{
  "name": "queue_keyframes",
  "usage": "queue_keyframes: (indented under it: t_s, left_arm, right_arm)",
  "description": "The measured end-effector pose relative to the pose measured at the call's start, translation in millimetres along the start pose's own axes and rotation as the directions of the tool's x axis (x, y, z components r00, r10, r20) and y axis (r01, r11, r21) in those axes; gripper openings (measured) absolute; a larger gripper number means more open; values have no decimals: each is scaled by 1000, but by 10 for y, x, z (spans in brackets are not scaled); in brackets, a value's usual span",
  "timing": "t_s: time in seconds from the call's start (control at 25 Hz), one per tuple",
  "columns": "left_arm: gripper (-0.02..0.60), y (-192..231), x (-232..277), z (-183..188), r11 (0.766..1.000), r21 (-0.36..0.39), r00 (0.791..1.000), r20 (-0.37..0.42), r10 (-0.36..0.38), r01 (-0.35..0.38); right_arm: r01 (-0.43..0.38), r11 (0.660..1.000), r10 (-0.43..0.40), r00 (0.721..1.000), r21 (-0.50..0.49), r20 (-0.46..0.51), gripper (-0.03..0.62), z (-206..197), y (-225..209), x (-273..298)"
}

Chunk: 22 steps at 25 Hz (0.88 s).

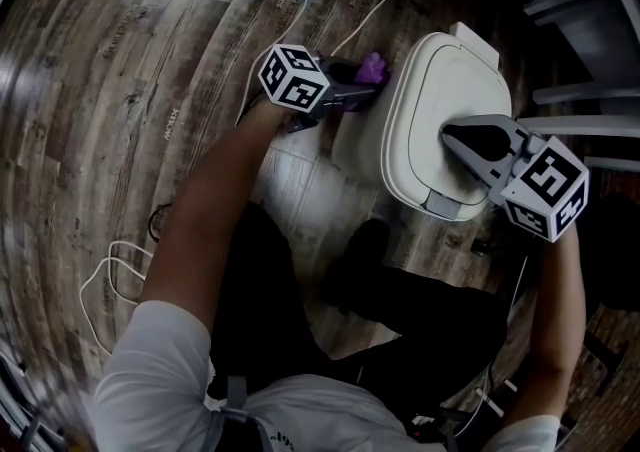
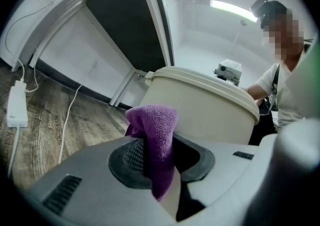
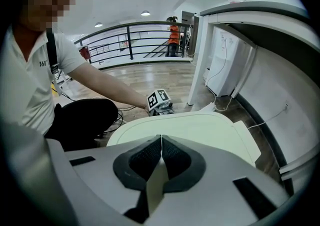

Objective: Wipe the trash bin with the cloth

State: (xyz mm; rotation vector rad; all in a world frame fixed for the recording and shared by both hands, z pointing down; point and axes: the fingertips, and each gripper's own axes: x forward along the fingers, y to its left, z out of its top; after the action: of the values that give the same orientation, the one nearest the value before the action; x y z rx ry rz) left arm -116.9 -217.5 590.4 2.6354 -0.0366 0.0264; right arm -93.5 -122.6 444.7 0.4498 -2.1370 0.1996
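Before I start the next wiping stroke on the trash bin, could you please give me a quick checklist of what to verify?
1. Cloth grip: ok. The left gripper is shut on the purple cloth, with a fold sticking out ahead.
2. Cloth against the trash bin wall: cannot tell. It sits close below the rim, but contact is not shown.
3. Lid closed: ok.
4. Right gripper free: ok. Its jaws are together and empty, over the lid.
5. Right gripper steadying the lid: cannot tell whether it presses down.
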Motion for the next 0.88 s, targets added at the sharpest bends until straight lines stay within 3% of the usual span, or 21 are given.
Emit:
queue_keyframes:
  t_s: [0.16, 0.48, 0.76, 0.88]
  left_arm:
    - [84, -241, -77, -134, 999, 39, 999, -11, -34, 34]
    - [84, -793, -222, -575, 977, 158, 984, -130, -121, 141]
    - [84, -1103, -287, -845, 965, 212, 985, -107, -133, 153]
    - [84, -1322, -269, -1104, 954, 226, 973, -166, -162, 197]
  right_arm:
    - [6, 1000, -6, 1000, 12, 12, 9, -4, -5, -3]
    - [-26, 998, 24, 999, 51, 42, 11, -22, -13, -13]
    - [-52, 992, 41, 995, 114, 93, 9, 10, -23, -32]
    - [-30, 994, 20, 995, 108, 94, 9, 16, -33, -28]
